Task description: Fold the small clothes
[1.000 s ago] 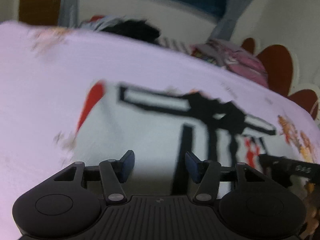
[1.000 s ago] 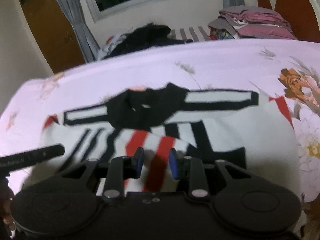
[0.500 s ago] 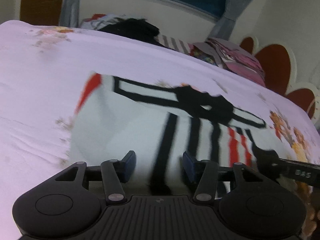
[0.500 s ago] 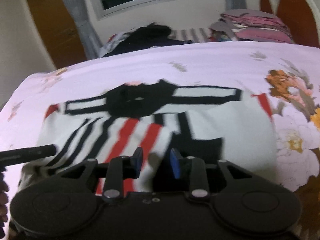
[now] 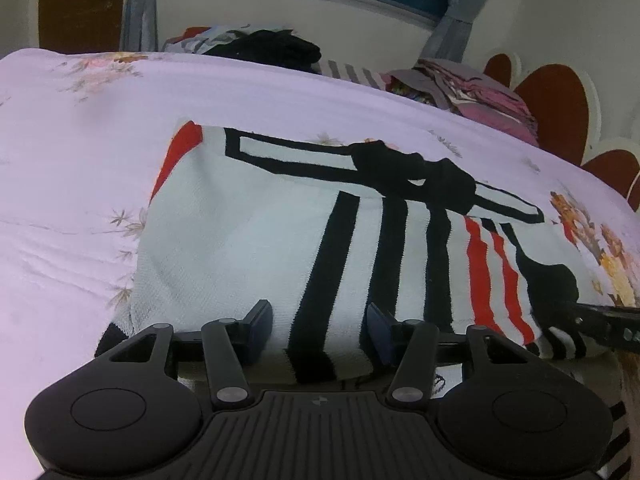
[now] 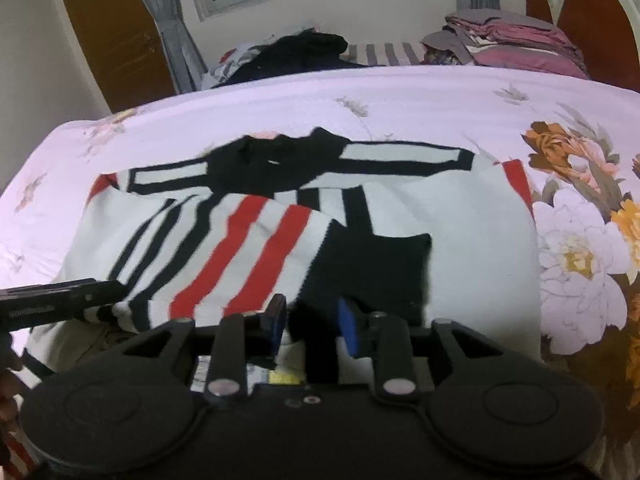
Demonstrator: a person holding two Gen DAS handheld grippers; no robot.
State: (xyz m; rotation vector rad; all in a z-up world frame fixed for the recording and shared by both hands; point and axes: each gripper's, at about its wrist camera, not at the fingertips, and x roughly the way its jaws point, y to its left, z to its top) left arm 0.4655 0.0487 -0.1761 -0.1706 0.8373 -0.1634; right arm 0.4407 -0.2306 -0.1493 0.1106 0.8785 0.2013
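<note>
Lying flat on the pale pink floral bed sheet (image 5: 72, 184), white knit sweater with black and red stripes (image 5: 240, 248), one sleeve folded across its front; left gripper (image 5: 319, 326) jaws spread over the hem; right gripper (image 6: 312, 322) jaws parted, fabric between them, grip unclear.

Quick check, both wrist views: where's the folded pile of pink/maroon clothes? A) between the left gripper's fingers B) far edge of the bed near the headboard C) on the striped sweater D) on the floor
B: the folded pile sits at the bed's far edge beside the headboard, well beyond the striped sweater.
</note>
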